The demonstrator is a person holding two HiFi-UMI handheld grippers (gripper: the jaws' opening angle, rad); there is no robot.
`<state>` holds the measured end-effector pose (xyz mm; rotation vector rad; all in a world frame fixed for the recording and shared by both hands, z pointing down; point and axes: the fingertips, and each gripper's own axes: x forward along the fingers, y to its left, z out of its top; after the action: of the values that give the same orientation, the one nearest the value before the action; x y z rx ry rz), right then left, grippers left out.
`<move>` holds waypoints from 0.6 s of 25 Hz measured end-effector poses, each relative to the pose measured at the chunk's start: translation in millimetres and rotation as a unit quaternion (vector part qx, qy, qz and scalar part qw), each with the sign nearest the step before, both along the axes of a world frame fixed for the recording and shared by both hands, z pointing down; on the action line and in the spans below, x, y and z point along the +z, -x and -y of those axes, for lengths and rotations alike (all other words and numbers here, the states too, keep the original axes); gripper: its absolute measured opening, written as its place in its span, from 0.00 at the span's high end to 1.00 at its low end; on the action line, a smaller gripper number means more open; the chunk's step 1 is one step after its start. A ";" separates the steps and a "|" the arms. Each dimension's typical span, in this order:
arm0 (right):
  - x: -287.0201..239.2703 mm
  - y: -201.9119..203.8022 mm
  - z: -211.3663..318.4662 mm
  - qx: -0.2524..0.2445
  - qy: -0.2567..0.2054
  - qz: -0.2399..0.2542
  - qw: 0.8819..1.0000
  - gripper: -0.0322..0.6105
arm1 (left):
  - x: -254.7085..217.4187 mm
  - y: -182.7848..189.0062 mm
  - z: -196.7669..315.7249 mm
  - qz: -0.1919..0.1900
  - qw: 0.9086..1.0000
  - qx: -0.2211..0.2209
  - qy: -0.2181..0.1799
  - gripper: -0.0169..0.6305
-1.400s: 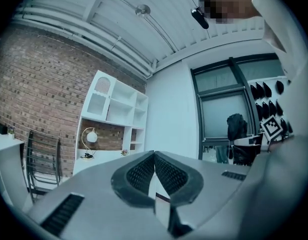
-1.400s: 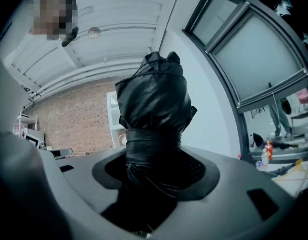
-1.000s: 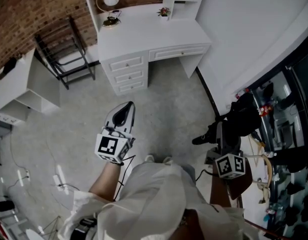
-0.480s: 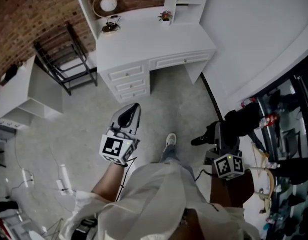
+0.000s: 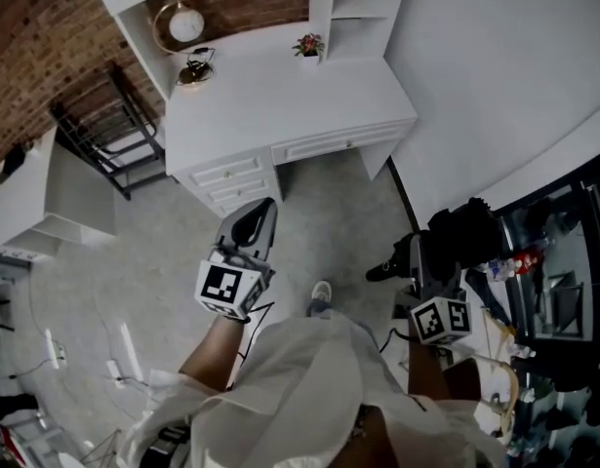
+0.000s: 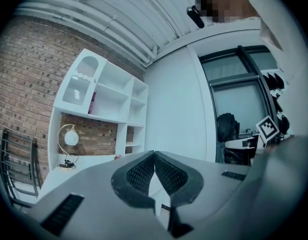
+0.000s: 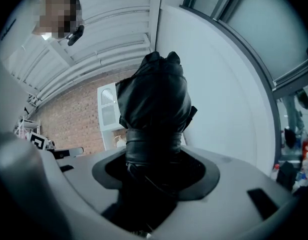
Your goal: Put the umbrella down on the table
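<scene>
**Head view.** Your left gripper (image 5: 253,224) pointed toward the white desk (image 5: 280,105). Your right gripper (image 5: 423,261) carried the folded black umbrella (image 5: 460,237) over the floor, well apart from that desk.

**Left gripper view.** The jaws were together, with nothing between them.

**Right gripper view.** The jaws were clamped around the umbrella's strapped canopy.

**Risk.** The soft fabric could slip in the clamp. A release near the desk edge could let the umbrella roll off, and a long reach could knock the desk lamp (image 5: 182,29).
</scene>
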<state>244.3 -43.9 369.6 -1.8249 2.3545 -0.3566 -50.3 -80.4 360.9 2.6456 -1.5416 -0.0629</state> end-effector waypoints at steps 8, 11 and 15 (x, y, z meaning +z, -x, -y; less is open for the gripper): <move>8.4 -39.5 86.7 -0.013 0.007 0.014 1.000 0.54 | 5.3 -47.5 82.8 0.007 1.000 -0.005 0.009 0.94; 13.0 -50.8 110.0 -0.017 0.009 0.015 1.000 0.54 | 7.0 -59.4 102.5 0.009 1.000 -0.008 0.011 0.94; 21.4 -57.2 131.9 -0.016 0.018 0.023 0.999 0.54 | 13.9 -64.5 122.0 0.012 1.000 -0.010 0.022 0.94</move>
<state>301.5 -175.7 391.1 -1.7768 2.3628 -0.4442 14.3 -202.5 374.8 2.6077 -1.5583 0.0008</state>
